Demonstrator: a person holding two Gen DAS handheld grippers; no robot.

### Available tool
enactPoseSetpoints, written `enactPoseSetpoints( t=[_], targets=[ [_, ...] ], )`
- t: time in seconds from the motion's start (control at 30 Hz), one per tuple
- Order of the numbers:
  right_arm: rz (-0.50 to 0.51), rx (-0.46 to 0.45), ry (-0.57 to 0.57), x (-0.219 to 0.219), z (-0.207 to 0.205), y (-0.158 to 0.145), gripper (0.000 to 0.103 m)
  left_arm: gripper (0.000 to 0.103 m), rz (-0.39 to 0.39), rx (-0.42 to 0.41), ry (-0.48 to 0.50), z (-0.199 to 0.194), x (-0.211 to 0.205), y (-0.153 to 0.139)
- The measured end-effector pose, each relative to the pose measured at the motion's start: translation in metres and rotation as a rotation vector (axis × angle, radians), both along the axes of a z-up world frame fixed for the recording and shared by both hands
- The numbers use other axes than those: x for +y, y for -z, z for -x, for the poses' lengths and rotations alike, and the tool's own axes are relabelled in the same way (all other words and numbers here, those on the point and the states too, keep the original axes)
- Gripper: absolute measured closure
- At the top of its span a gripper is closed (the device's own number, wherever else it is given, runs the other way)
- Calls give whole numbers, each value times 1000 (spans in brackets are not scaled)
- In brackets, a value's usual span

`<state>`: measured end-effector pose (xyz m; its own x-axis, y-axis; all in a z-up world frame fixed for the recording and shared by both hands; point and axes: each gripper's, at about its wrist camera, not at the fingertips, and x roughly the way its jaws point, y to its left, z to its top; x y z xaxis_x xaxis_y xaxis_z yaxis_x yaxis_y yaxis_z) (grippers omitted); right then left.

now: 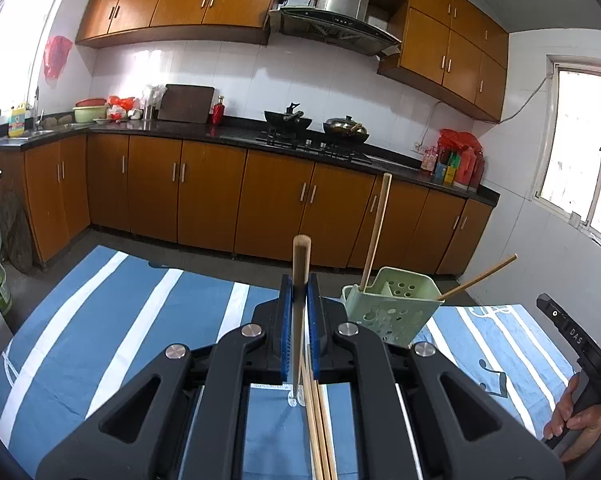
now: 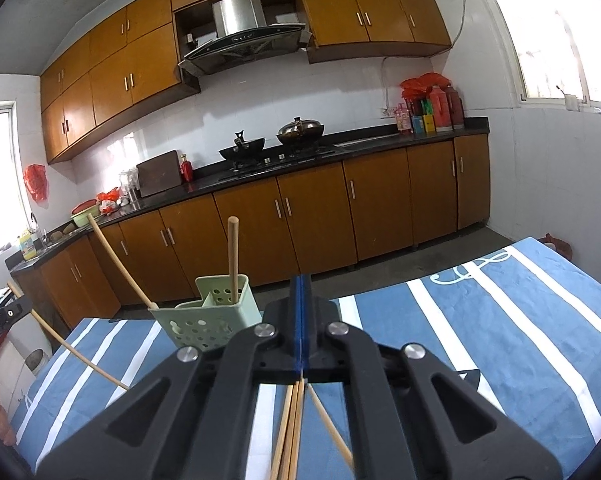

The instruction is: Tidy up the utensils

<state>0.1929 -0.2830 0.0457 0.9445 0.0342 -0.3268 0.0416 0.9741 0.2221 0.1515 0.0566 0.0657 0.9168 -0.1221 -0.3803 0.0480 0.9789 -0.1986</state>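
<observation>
Left wrist: utensil [image 1: 300, 280] between jaws

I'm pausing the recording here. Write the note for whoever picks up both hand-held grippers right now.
Left hand-held gripper: shut on a wooden-handled utensil, handle up, metal end down over the table.
Right hand-held gripper: shut, nothing visibly held.
Green holder stands on the blue striped cloth, ahead and right of the left gripper.
Done: two chopsticks stand or lean in the holder.
Left: put the held utensil in, then the loose chopsticks lying on the cloth beneath the grippers.
</observation>
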Motion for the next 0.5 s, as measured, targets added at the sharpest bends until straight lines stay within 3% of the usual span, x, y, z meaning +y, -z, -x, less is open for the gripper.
enactPoseSetpoints(
  t=[0.2, 0.27, 0.3, 0.33, 0.5],
  targets=[
    [8, 25, -18, -9, 8, 4, 99, 95, 2, 3, 6, 2, 0, -2],
    [31, 67, -28, -13, 16, 13, 77, 95, 4, 1, 8, 4, 2, -3],
    [48, 86, -26, -17, 23, 21, 59, 95, 5, 0, 9, 5, 3, -3],
    [69, 119, -30, -21, 29, 31, 56, 95, 6, -1, 11, 7, 4, -3],
    [90, 332, -85, -37, 51, 83, 66, 95, 15, 5, 16, 12, 8, 1]
  ],
)
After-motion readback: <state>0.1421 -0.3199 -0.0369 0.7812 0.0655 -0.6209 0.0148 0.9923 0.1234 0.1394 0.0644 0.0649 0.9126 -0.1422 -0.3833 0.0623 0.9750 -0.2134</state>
